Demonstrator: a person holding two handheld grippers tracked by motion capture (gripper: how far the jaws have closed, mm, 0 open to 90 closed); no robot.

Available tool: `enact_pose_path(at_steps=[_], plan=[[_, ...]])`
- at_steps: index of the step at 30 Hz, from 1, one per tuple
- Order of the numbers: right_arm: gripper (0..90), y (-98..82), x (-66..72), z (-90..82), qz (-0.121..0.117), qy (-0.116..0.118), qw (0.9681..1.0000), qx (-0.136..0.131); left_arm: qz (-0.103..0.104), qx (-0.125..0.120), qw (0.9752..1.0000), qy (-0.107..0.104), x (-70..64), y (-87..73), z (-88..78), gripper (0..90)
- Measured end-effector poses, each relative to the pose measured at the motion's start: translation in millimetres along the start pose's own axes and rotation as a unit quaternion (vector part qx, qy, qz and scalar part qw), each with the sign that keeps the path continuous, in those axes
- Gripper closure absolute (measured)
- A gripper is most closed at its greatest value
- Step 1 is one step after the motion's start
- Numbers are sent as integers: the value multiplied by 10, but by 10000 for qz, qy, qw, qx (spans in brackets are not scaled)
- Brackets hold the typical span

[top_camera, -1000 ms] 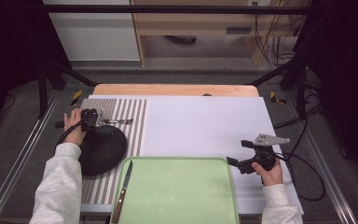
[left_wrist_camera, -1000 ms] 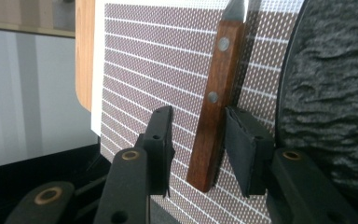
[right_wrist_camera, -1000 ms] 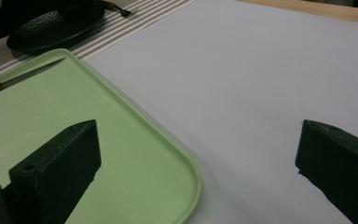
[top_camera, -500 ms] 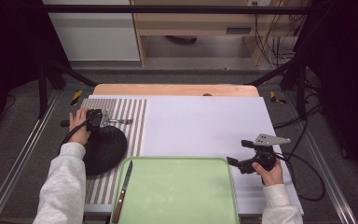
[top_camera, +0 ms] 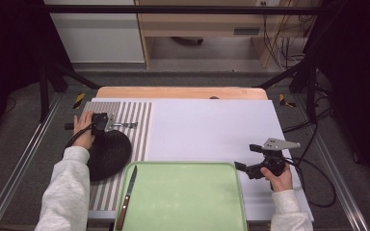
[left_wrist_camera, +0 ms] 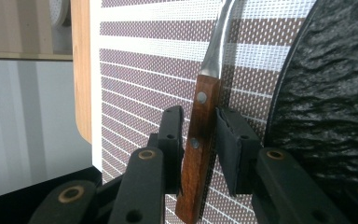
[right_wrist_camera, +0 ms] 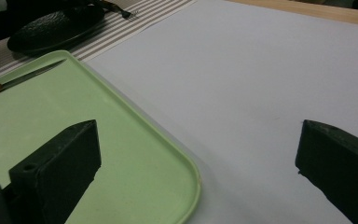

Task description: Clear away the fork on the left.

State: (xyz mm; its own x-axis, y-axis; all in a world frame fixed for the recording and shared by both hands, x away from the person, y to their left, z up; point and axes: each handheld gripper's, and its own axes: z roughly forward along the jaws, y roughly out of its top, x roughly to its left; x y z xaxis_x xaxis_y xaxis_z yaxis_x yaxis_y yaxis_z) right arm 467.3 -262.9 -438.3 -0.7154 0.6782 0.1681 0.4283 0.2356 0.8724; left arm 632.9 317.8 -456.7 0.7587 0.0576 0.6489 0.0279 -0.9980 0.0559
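Fork (left_wrist_camera: 201, 116) lies on the striped placemat (top_camera: 135, 115) at the left of the high view, just beside the rim of the black plate (top_camera: 108, 154). Its wooden handle points toward the hand and its steel neck and tines point away.

Left gripper (top_camera: 111, 126) straddles the handle. Its jaws have just been closing with the wood between them. In the left gripper view the pads sit right at both sides of the handle, but I cannot tell if they are pressing yet.

Right gripper (top_camera: 241, 168) has its jaws wide apart with nothing between them. It sits above the white worktop (top_camera: 207, 125) at the right corner of the green tray (top_camera: 183, 197). A knife (top_camera: 127, 192) lies along the tray's left edge.

Handling, my read:
- Light, stiff, not fragile.
- The riveted wooden handle is the place to take hold. It has flat sides and more friction than the polished steel.
- The steel neck is narrow and slick, so avoid it.
- The handle lies slightly skewed between the pads and may swivel as they seat. A grip near mid-handle should keep the tine end from drooping.
- It lies flat on woven mesh, so the pads need to get low without snagging the mat.
- The plate rim is close on one side, so watch that jaw's clearance.
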Motion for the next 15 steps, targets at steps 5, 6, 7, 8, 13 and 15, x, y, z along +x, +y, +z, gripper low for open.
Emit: enact_pose_path(at_steps=[5,6,7,8,13,15], plan=[[5,0,-2,-3,-3,-7,10000,7,74,7,10000,15,6,58,27,715],[5,1,-2,-3,-3,-9,10000,8,114,38,9999,15,6,69,33,713],[5,0,-3,-4,-14,-11,10000,9,140,33,9999,21,5,77,44,714],[5,0,-2,-4,-6,-9,10000,8,153,47,9999,13,6,86,50,715],[5,0,-3,-4,-5,-17,10000,13,203,36,9998,-9,-1,103,89,734],[5,0,-3,-5,-15,-21,10000,13,249,38,9997,-15,-2,107,96,737]])
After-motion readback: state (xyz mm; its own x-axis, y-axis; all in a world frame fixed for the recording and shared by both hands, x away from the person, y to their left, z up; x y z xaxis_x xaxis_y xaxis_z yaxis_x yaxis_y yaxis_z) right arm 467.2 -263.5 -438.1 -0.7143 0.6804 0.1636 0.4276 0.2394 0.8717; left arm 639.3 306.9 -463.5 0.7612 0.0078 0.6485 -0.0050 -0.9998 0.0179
